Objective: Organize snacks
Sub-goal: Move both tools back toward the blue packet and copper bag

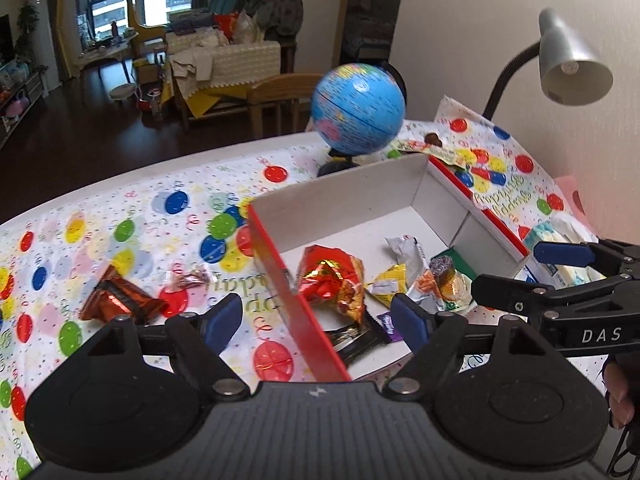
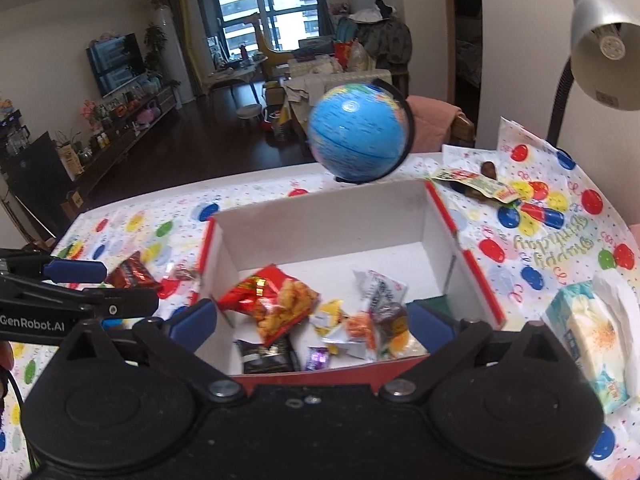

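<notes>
Two tools, both with jaws spread wide and nothing between them. Left tool (image 1: 316,318): straddles the red left wall of the box (image 1: 280,272), one blue pad over the cloth, the other over the box interior. Right tool (image 2: 312,320): hangs over the near end of the box, snacks in view between its pads.

Hidden or unclear: near wall of the box is cut off behind each tool body; labels on the wrappers are too blurred to read; a finger edge shows at the frame border, the rest of the person out of view.

Box contents, near end: black packet (image 2: 266,354), small purple sweet (image 2: 317,358), red crisp bag (image 2: 276,304), yellow sachet (image 1: 386,284), silver wrapper (image 2: 380,288), orange-and-green packets at the right corner. Far half bare.

Outside the box: brown bar (image 1: 116,298) and small clear-wrapped sweet (image 1: 188,278) on the left; tissue pack (image 2: 592,332) on the right; flat packet (image 2: 476,180) beyond the far corner.

Table: white, under a balloon-print birthday cloth (image 1: 120,232). Beyond: blue globe (image 1: 358,108), grey lamp (image 1: 568,60), then a dim living room with sofa, dark floor, window.
</notes>
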Demonstrator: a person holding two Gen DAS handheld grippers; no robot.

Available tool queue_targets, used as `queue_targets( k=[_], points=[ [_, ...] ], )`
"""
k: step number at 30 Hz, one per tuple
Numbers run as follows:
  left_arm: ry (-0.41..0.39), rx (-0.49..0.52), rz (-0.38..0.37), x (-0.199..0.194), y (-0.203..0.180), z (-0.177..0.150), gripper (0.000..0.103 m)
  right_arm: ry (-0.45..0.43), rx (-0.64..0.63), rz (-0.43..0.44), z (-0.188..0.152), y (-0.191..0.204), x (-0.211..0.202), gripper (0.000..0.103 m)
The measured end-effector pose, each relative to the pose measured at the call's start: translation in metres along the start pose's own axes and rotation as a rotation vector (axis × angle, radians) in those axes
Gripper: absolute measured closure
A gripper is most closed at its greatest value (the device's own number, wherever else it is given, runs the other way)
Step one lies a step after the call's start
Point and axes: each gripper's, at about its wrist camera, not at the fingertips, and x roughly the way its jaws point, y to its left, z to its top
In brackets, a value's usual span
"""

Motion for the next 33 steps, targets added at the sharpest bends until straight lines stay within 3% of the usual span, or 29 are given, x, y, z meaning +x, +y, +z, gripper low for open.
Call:
queue_targets(
  k=[17,24,33],
  points=[
    [-0.071,-0.112,0.107,-0.056,0.117,-0.037,0.022,0.023,-0.040,0.085,0.003,0.106,0.018,0.000],
    [-0.055,-0.166,0.140,-0.059,0.170,-0.051,0.022,0.031,-0.105,0.094,0.003,0.147,0.033,0.001],
    [0.012,-0.237,0.177,-0.043,0.215,-0.082,0.022,0.111,-0.110,0.132,0.000,0.191,0.069,0.005]
  ],
)
